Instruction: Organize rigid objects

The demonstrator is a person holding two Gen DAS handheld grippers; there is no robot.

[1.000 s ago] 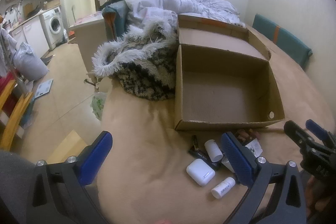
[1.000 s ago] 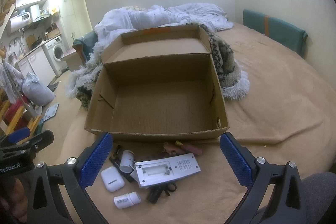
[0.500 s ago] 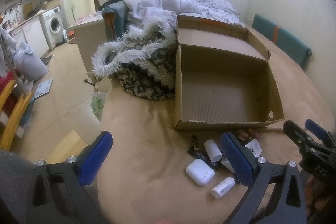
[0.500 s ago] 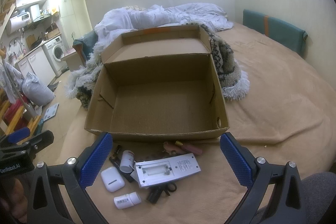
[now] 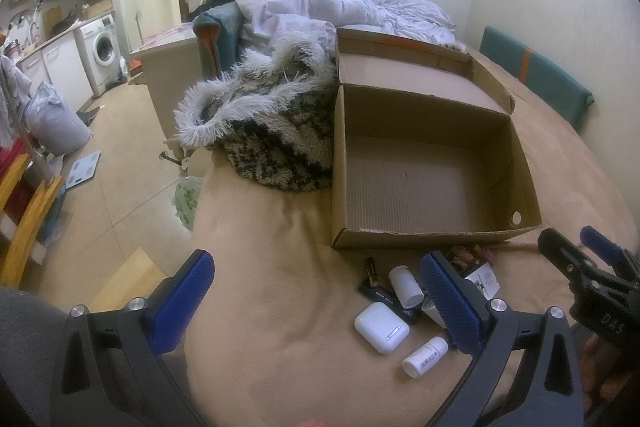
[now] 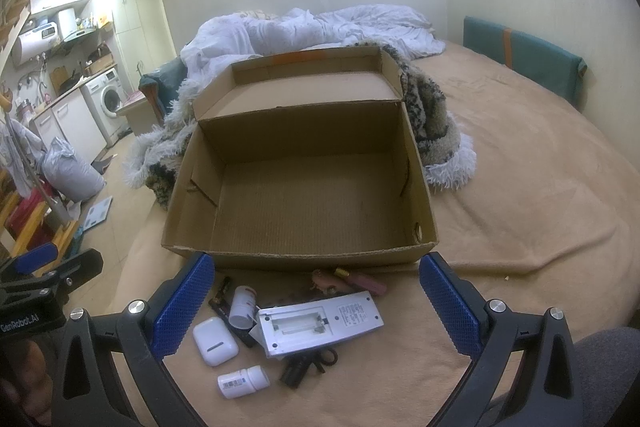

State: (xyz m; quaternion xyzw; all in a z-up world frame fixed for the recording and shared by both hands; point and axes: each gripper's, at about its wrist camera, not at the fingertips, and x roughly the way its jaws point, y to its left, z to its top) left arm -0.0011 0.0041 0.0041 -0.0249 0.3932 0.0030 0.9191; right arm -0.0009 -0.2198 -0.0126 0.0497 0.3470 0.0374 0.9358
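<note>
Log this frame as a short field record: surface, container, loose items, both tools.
surface: tan blanket on a bed
container: cardboard box, lid open, nothing inside
loose items: white earbud case, two white pill bottles, remote lying back up with its battery bay open, battery, all on the blanket in front of the box
left tool: open, holding nothing
right tool: open, holding nothing, above the items
</note>
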